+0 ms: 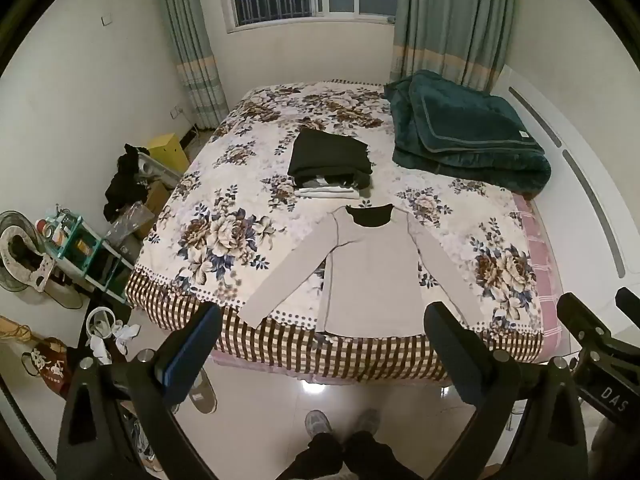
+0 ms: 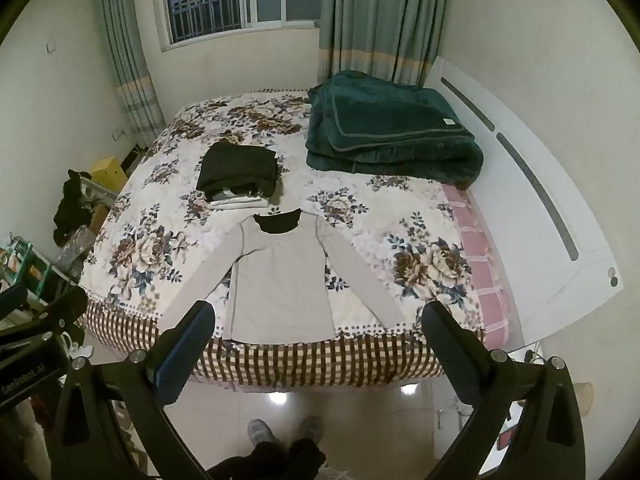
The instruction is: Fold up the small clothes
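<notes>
A beige long-sleeved shirt (image 1: pixel 370 270) with a black collar lies flat, sleeves spread, at the near edge of the floral bed (image 1: pixel 224 208); it also shows in the right wrist view (image 2: pixel 280 280). Behind it stands a stack of folded clothes (image 1: pixel 330 164) with a black piece on top, also seen in the right wrist view (image 2: pixel 238 178). My left gripper (image 1: pixel 322 330) is open and empty, held above the floor in front of the shirt's hem. My right gripper (image 2: pixel 318 330) is open and empty, also in front of the hem.
A folded dark green blanket (image 1: pixel 464 132) lies at the bed's far right by the white headboard (image 2: pixel 532 216). Left of the bed are a teal shelf (image 1: pixel 80 248), a yellow box (image 1: pixel 168 152), bags and shoes. The person's feet (image 1: pixel 340 424) stand on the tiled floor.
</notes>
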`<state>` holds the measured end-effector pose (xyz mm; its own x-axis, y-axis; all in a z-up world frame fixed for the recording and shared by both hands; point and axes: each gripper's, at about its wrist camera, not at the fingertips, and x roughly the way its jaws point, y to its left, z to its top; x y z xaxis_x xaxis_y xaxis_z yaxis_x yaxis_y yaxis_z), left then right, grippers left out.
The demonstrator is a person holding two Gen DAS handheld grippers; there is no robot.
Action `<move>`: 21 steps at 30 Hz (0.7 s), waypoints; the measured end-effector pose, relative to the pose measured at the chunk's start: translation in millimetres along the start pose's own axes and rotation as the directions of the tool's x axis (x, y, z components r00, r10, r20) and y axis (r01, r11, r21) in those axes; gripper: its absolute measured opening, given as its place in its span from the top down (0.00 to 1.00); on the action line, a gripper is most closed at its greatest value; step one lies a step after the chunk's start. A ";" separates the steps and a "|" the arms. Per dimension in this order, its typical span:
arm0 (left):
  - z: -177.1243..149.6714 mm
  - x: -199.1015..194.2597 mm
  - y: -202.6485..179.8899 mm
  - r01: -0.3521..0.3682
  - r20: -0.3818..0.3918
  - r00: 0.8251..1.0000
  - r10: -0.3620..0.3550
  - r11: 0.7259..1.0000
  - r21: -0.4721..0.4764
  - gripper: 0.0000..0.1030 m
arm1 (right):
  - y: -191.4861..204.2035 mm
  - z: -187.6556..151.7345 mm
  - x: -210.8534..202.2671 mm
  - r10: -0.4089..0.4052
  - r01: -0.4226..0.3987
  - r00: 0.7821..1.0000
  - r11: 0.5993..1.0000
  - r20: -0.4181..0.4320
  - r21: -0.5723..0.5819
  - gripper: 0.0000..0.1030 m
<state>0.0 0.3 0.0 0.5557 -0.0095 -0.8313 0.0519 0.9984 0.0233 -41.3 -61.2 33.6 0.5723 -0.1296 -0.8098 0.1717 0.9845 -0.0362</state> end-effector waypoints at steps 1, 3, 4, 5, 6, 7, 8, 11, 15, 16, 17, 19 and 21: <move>0.1 0.2 -0.1 -0.002 -0.005 1.000 0.002 1.000 0.001 0.00 | -0.2 0.4 0.6 0.001 -0.001 1.000 1.000 -0.004 0.001 0.00; 0.2 -0.2 -0.3 -0.002 -0.003 1.000 0.002 1.000 0.001 0.00 | -0.1 0.6 0.5 -0.003 0.003 1.000 1.000 0.008 -0.002 0.00; 0.2 -0.6 -0.4 -0.004 -0.001 1.000 0.004 1.000 0.001 0.00 | -0.1 0.9 0.8 -0.003 0.003 1.000 1.000 0.008 -0.003 0.00; 0.3 -1.0 -0.5 -0.005 0.002 1.000 0.005 1.000 0.001 0.00 | -0.5 1.0 1.0 -0.001 0.001 1.000 1.000 0.007 -0.001 0.00; 0.4 -1.2 -0.6 -0.005 0.003 1.000 0.005 1.000 0.001 0.00 | -0.3 1.0 0.9 -0.001 0.001 1.000 1.000 0.007 -0.001 0.00; 0.6 -1.0 -0.6 -0.008 0.004 1.000 0.008 1.000 0.001 0.00 | -0.2 1.0 0.9 -0.003 0.003 1.000 1.000 0.008 -0.001 0.00; 0.7 -0.8 -0.7 -0.008 0.004 1.000 0.008 1.000 0.001 0.00 | -0.2 1.0 0.9 -0.004 0.004 1.000 1.000 0.010 0.000 0.00; 0.2 -0.4 0.7 -0.006 0.004 1.000 0.006 1.000 0.003 0.00 | -0.2 1.4 1.0 -0.005 0.005 1.000 1.000 0.009 0.001 0.00; 5.9 2.6 -3.7 -0.005 0.006 1.000 0.005 1.000 0.002 0.00 | 0.2 2.0 0.7 -0.004 0.004 1.000 1.000 0.011 -0.001 0.00; 5.8 2.6 -3.7 -0.003 0.006 1.000 0.003 1.000 0.003 0.00 | 0.3 2.2 0.9 -0.003 0.003 1.000 1.000 0.011 -0.002 0.00; 8.1 3.2 -4.7 -0.005 0.006 1.000 0.005 1.000 0.002 0.00 | 0.2 2.3 0.9 -0.003 0.003 1.000 1.000 0.011 -0.002 0.00; 10.8 0.5 -4.4 -0.005 0.007 1.000 0.005 1.000 0.003 0.00 | 0.4 2.6 0.9 -0.003 0.003 1.000 1.000 0.011 -0.001 0.00; 10.4 0.5 -5.7 -0.008 0.009 1.000 0.008 1.000 0.003 0.00 | -1.2 1.6 0.9 -0.006 0.006 1.000 1.000 0.012 -0.001 0.00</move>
<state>8.5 -6.0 5.3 0.5636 -0.0016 -0.8261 0.0496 0.9983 0.0319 -39.7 -62.7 33.9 0.5809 -0.1367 -0.8024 0.1746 0.9838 -0.0412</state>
